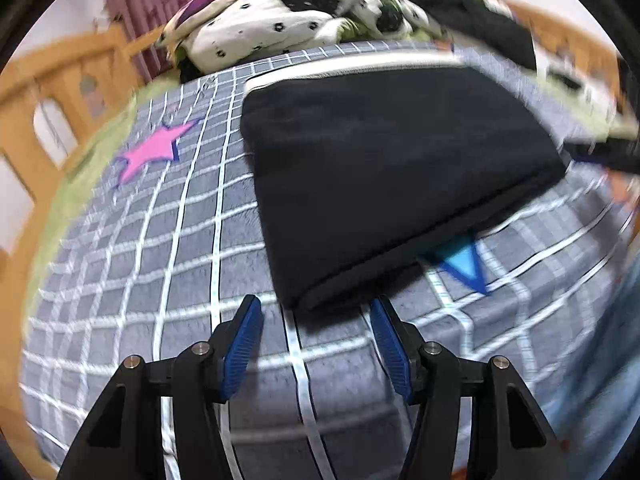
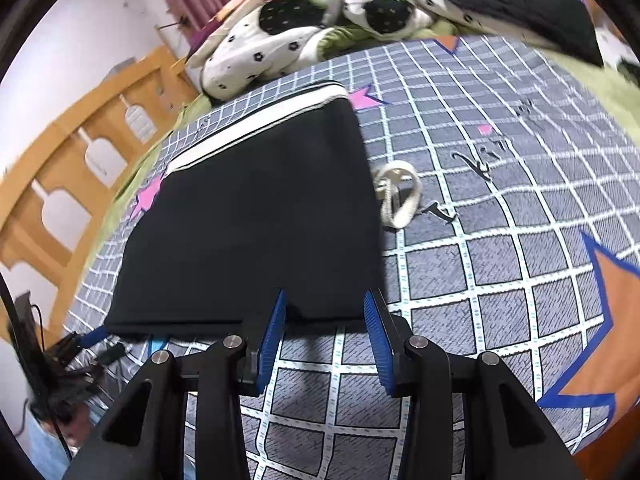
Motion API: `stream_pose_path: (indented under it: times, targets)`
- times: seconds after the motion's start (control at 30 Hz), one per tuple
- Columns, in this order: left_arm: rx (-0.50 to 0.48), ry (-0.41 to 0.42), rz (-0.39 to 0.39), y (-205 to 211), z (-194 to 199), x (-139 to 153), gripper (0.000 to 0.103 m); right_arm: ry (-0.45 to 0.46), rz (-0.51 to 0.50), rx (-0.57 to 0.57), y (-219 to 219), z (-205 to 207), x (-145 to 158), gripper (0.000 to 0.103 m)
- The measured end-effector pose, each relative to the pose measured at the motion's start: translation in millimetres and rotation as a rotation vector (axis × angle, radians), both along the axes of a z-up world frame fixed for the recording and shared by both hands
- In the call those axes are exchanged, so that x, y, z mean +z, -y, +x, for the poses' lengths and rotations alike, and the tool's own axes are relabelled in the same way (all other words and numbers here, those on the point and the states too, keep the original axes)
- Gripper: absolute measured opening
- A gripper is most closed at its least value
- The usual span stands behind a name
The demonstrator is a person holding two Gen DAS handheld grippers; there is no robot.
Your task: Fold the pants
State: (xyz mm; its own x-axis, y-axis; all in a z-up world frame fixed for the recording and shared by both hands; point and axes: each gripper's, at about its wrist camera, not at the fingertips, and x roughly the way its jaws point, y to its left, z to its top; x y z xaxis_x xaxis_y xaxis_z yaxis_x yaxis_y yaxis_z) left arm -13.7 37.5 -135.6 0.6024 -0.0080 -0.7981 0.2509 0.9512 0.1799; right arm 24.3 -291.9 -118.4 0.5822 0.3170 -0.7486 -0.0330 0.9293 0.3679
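Note:
The black pants [image 1: 392, 168] lie folded into a flat rectangle on the grey checked bedspread [image 1: 140, 280], with the white waistband [image 1: 340, 66] at the far end. My left gripper [image 1: 316, 308] is open, and the near left corner of the fold lies just between its blue fingertips, unpinched. In the right wrist view the pants [image 2: 256, 220] show the waistband [image 2: 260, 124] far away and a white drawstring [image 2: 400, 194] looped on the bedspread beside them. My right gripper [image 2: 325, 302] is open at the near edge by the right corner, pads not pressing.
A crumpled white, black and green quilt [image 2: 304, 32] and dark clothes [image 2: 520, 4] are piled at the far end of the bed. A wooden bed rail [image 2: 80, 140] runs along the left. Star patches [image 2: 616, 320] mark the bedspread [image 2: 500, 260].

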Motion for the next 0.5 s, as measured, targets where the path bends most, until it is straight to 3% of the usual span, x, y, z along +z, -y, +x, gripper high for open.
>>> stream_pose_path:
  times: [0.07,0.1,0.17,0.2,0.23,0.33,0.43,0.5]
  targets:
    - [-0.011,0.029,0.034,10.0,6.4,1.9,0.021,-0.013,0.005,-0.010,2.0,3.9,-2.7,0.041]
    - [0.012,0.062,0.033,10.0,9.5,8.8,0.019,-0.017,0.002,-0.007,1.6,4.9,-3.7,0.041]
    - [0.071,0.142,-0.149,-9.9,4.1,32.8,0.015,-0.016,-0.028,0.001,-1.7,4.8,-5.3,0.041]
    - [0.108,0.180,-0.295,-30.6,-0.4,45.2,0.015,-0.010,-0.047,0.002,-3.7,3.5,-4.9,0.041]
    - [0.123,0.175,-0.321,-37.0,-0.4,44.8,0.015,-0.003,-0.056,0.001,-4.8,2.9,-4.4,0.041]
    - [0.151,0.007,-0.202,-35.0,10.2,1.6,0.016,-0.008,-0.039,-0.002,0.9,3.6,-8.2,0.041]
    - [0.138,0.034,-0.164,-26.3,-3.7,-1.7,0.020,-0.063,-0.054,0.015,-0.2,9.9,-21.4,0.041]
    - [0.149,-0.005,-0.205,-31.2,-8.7,2.7,0.020,-0.068,-0.089,0.027,-2.7,11.0,-23.4,0.041]
